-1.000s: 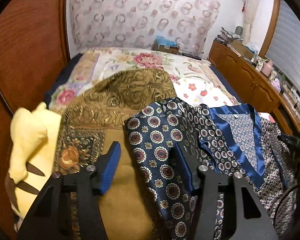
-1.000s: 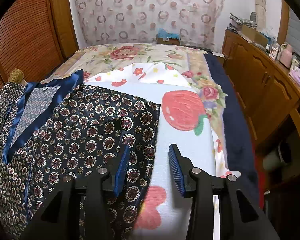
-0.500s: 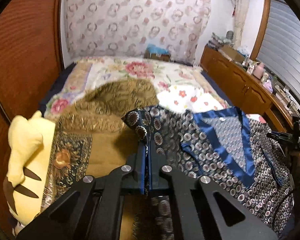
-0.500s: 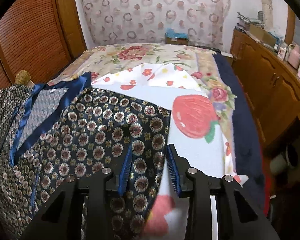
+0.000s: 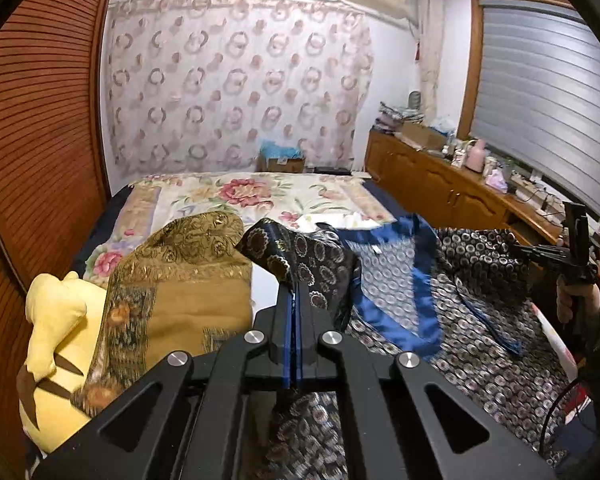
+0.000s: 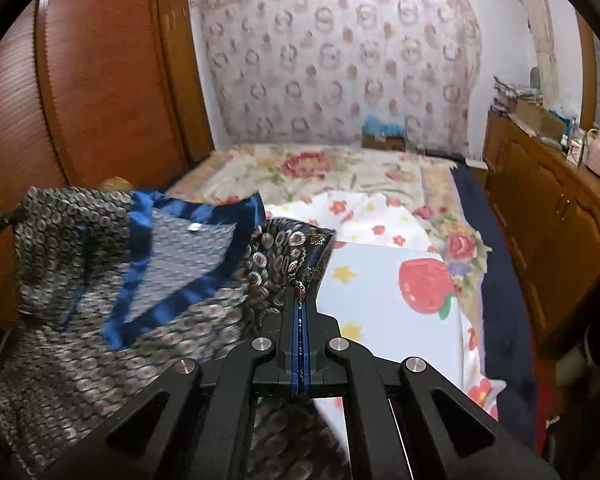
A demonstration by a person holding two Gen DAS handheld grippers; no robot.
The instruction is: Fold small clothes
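A dark navy patterned garment with a blue satin collar (image 5: 400,280) lies spread on the bed; it also shows in the right wrist view (image 6: 148,264). My left gripper (image 5: 292,292) is shut on one edge of the garment and holds it lifted above the bed. My right gripper (image 6: 300,300) is shut on the opposite edge, also lifted. The right gripper also shows at the far right of the left wrist view (image 5: 572,256), held by a hand.
A gold-brown patterned cloth (image 5: 180,280) and a yellow plush toy (image 5: 56,344) lie at the bed's left. A floral bedspread (image 5: 240,192) and a strawberry-print sheet (image 6: 400,292) cover the bed. Wooden cabinets (image 5: 440,188) stand right, a wooden wardrobe (image 6: 100,80) left.
Both grippers went from open to shut on the garment's edges, then lifted them off the bed. The cameras now sit higher and see more of the wall.
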